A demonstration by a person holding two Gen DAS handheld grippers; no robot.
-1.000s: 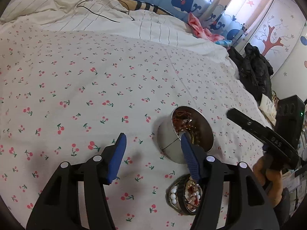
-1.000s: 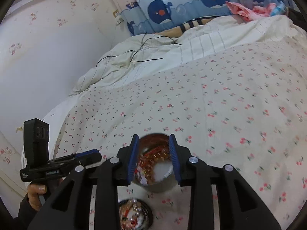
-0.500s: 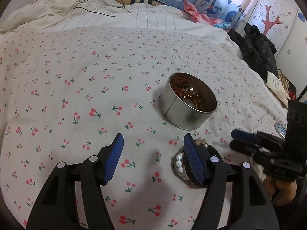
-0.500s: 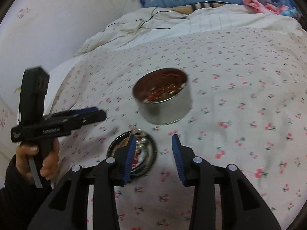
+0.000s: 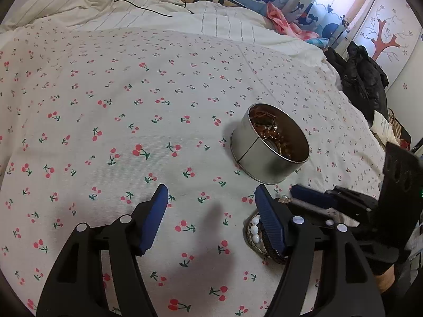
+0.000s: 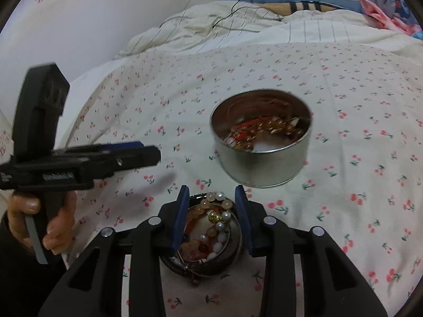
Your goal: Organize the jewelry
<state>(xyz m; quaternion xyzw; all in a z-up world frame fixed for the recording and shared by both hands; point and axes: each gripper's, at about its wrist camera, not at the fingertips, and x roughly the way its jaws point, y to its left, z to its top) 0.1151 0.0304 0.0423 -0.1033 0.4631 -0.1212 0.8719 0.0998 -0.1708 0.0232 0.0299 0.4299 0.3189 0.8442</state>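
Note:
A round silver tin [image 5: 269, 148] with beaded jewelry in it stands on the cherry-print bedsheet; it also shows in the right wrist view [image 6: 260, 138]. In front of it lies a dark shallow lid [image 6: 232, 259] holding pearl and amber bead bracelets [image 6: 216, 216]; it shows partly in the left wrist view [image 5: 253, 235]. My right gripper [image 6: 212, 195] is open, its fingers on either side of the lid's far part, just above it. My left gripper [image 5: 211, 198] is open and empty over bare sheet, left of the lid. The right gripper also shows in the left wrist view [image 5: 312, 198].
The bed [image 5: 132, 92] is covered by the cherry sheet. A rumpled white duvet with a black cable [image 5: 148, 8] lies at the far end. Dark clothes [image 5: 362, 79] sit at the right bedside. A wall [image 6: 79, 26] runs along the left side.
My right gripper has come down and forward over the lid, so its fingers now straddle the bracelets. My left gripper has shifted slightly and stays open.

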